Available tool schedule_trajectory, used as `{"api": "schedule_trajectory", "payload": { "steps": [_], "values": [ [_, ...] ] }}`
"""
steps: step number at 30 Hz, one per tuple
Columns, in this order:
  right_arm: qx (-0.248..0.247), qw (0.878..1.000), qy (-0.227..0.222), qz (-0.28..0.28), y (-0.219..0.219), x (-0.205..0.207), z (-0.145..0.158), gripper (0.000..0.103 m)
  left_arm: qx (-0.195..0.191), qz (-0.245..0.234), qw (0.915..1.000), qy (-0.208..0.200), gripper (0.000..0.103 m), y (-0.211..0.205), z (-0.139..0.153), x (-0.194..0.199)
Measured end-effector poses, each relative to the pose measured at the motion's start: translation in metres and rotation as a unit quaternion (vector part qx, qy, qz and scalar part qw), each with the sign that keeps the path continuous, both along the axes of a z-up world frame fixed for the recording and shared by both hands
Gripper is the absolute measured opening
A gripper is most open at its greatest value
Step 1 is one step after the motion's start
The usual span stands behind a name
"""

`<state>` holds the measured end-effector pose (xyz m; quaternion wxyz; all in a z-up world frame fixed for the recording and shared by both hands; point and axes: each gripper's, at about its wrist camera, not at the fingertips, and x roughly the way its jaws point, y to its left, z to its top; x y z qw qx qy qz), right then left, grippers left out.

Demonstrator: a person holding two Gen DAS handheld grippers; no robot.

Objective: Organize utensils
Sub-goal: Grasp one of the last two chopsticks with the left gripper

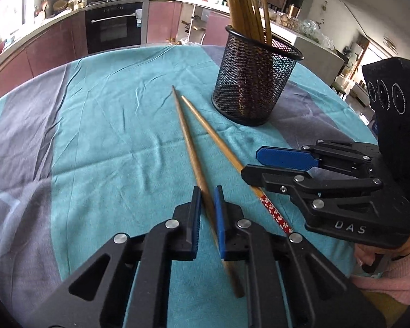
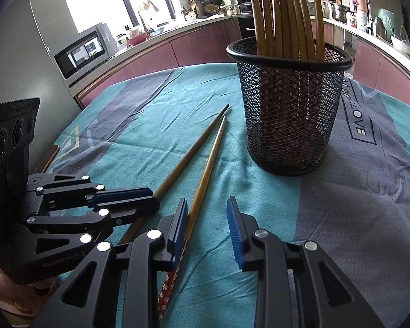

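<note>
I see a teal-and-grey cloth (image 1: 117,125) covering the worktop under my tools, a built-in oven (image 1: 113,26) beyond the left tool, and a microwave (image 2: 80,52) up-left of the right tool.

A teal-and-grey tablecloth (image 2: 328,213) covers the table, bearing two loose chopsticks (image 2: 205,169) just beside a chopstick-filled black mesh holder (image 2: 289,114).

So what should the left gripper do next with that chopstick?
Probably squeeze shut. The left gripper already sits around the plain chopstick with a small gap on each side, and the chopstick lies flat on the cloth. Once it grips, it can lift it toward the mesh cup.
</note>
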<state>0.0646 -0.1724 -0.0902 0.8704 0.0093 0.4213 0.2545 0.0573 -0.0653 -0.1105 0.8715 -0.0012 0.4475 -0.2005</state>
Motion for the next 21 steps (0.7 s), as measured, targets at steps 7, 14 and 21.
{"api": "schedule_trajectory", "payload": {
  "steps": [7, 14, 21],
  "values": [
    [-0.002, 1.000, 0.000, 0.002, -0.001, 0.001, 0.001, 0.027, -0.007, 0.013, 0.9998, 0.012, 0.012, 0.007, 0.001, -0.012],
    [-0.006, 1.000, -0.002, 0.000, 0.003, 0.004, 0.000, 0.027, 0.009, 0.010, 0.9999, 0.001, 0.025, 0.003, 0.004, -0.003],
    [-0.009, 1.000, -0.003, -0.001, 0.007, 0.013, 0.000, 0.026, 0.028, 0.003, 0.9996, -0.007, 0.025, -0.004, 0.003, 0.013]
  ]
}}
